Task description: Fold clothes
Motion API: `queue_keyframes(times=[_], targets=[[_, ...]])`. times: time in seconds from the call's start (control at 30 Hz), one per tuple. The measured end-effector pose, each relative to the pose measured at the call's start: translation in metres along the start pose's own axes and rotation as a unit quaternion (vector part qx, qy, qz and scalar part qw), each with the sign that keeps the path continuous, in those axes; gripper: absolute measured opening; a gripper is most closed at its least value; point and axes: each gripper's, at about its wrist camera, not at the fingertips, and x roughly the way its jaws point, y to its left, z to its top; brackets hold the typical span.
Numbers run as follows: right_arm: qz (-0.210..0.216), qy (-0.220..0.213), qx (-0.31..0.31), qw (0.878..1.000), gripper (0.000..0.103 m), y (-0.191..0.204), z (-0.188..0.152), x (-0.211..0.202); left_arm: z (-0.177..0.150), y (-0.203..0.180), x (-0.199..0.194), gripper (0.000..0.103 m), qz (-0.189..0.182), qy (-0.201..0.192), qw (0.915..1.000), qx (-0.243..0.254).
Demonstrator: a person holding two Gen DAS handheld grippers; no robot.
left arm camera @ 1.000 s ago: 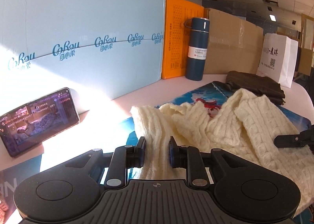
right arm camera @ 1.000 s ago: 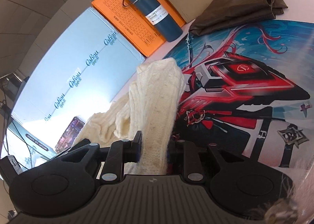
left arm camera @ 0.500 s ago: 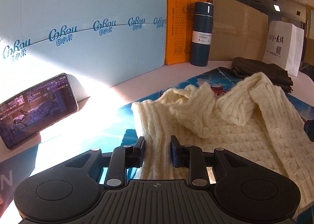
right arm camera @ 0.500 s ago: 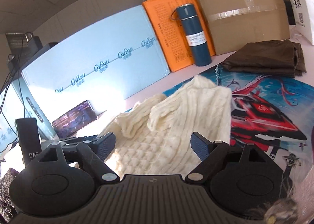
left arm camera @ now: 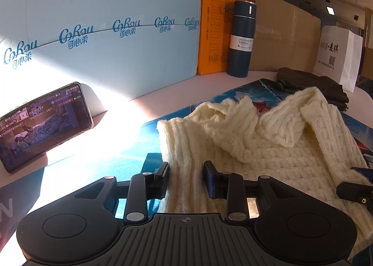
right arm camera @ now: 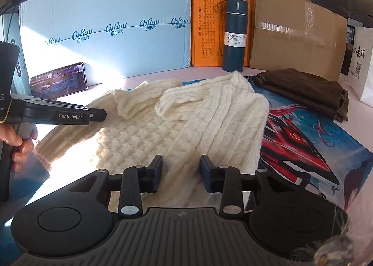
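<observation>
table (right arm camera: pixel 163 74): pale top | on it: printed mat (right arm camera: pixel 314 149), blue bottle (right arm camera: pixel 234 35), phone (right arm camera: pixel 58 83), boxes, white bag (left arm camera: pixel 338 56)

Hard sunlight is coming in from my left and blowing out a white patch on the tabletop (left arm camera: pixel 98 149) beside the phone (left arm camera: pixel 44 126), whose screen is staying readable. The same beam is washing the lower part of the pale blue box (right arm camera: pixel 105 39). The cream sweater (right arm camera: pixel 186 126) is glowing bright, its knit ribs staying crisp. The fisheye lens is bending straight edges and darkening the corners. My tool bodies are sitting in shade.
</observation>
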Motion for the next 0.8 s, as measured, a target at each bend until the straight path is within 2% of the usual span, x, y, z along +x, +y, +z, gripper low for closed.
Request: queue_keyframes(times=[0.07, 0.23, 0.4, 0.47, 0.5, 0.53, 0.6, 0.63, 0.67, 0.73, 0.8], targets=[[-0.001, -0.007, 0.018, 1.0, 0.018, -0.012, 0.002, -0.009, 0.0, -0.001, -0.001, 0.03, -0.002, -0.002, 1.0, 0.003], [-0.045, -0.028, 0.059, 0.997, 0.017, -0.047, -0.002, -0.042, -0.001, -0.003, -0.002, 0.026, -0.008, -0.005, 0.9999, 0.011], [-0.042, -0.001, 0.151, 0.988, 0.018, -0.093, -0.016, -0.055, -0.001, -0.002, -0.002, 0.026, -0.01, -0.005, 0.9999, 0.009], [-0.017, 0.01, 0.2, 0.98, 0.023, -0.11, -0.024, -0.057, -0.001, -0.002, -0.002, 0.026, -0.01, -0.005, 0.9999, 0.009], [0.003, 0.012, 0.226, 0.974, 0.034, -0.118, -0.028, -0.058, -0.001, -0.002, -0.002, 0.026, -0.01, -0.004, 0.9999, 0.009], [0.024, 0.011, 0.252, 0.967, 0.049, -0.125, -0.032, -0.058, -0.001, -0.002, -0.002, 0.026, -0.01, -0.004, 0.9999, 0.01], [0.053, 0.017, 0.294, 0.954, 0.053, -0.135, -0.037, -0.056, -0.001, -0.001, -0.002, 0.026, -0.011, -0.004, 0.9999, 0.008], [0.06, 0.024, 0.304, 0.951, 0.052, -0.137, -0.037, -0.054, -0.001, 0.0, -0.001, 0.026, -0.012, -0.004, 0.9999, 0.006], [0.061, 0.029, 0.304, 0.95, 0.047, -0.137, -0.037, -0.052, -0.001, 0.0, -0.001, 0.026, -0.012, -0.003, 0.9999, 0.005], [0.061, 0.041, 0.283, 0.956, 0.025, -0.129, -0.037, -0.048, -0.001, 0.0, -0.001, 0.026, -0.012, -0.004, 0.9999, 0.006], [0.074, 0.046, 0.261, 0.961, 0.019, -0.119, -0.037, -0.047, 0.0, 0.001, -0.001, 0.026, -0.009, -0.005, 0.9999, 0.008]])
